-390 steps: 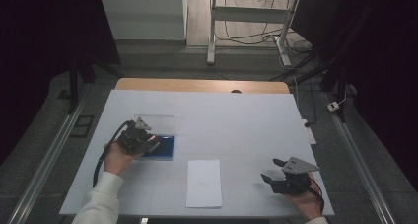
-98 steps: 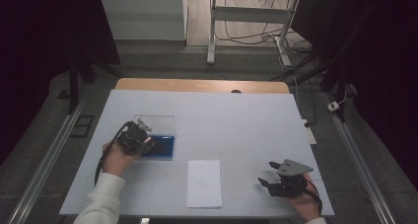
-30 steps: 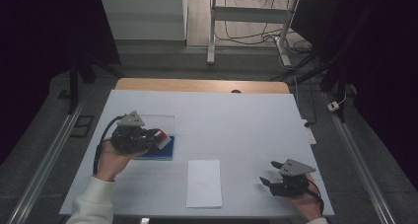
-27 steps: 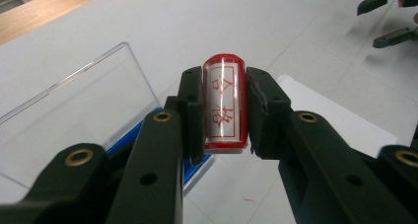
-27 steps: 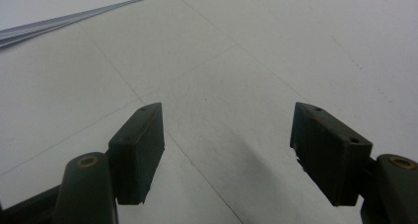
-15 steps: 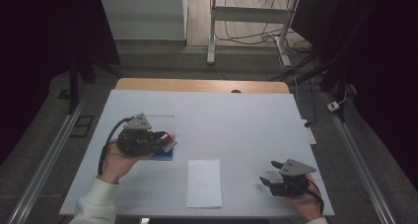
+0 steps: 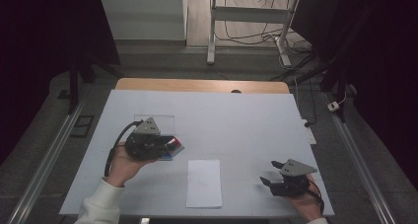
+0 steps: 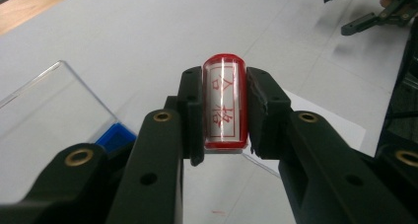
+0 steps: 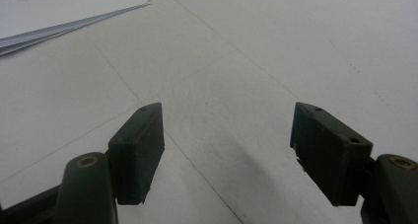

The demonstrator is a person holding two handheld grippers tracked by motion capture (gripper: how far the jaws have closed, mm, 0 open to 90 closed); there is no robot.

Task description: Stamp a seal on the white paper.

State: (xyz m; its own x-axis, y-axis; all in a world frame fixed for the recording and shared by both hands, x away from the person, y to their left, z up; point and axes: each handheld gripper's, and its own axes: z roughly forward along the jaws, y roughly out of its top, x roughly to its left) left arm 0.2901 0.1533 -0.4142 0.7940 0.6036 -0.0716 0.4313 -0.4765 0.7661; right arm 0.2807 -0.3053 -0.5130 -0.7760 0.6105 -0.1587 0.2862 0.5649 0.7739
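Red stamp (image 8: 224,105) sits clamped upright between the left gripper's (image 7: 165,146) pads, centre of the left gripper view, its long axis along the jaws. White paper (image 7: 204,182) lies to the lower right of it in the high view. Right gripper (image 7: 271,172), jaws apart and empty, rests at lower right.
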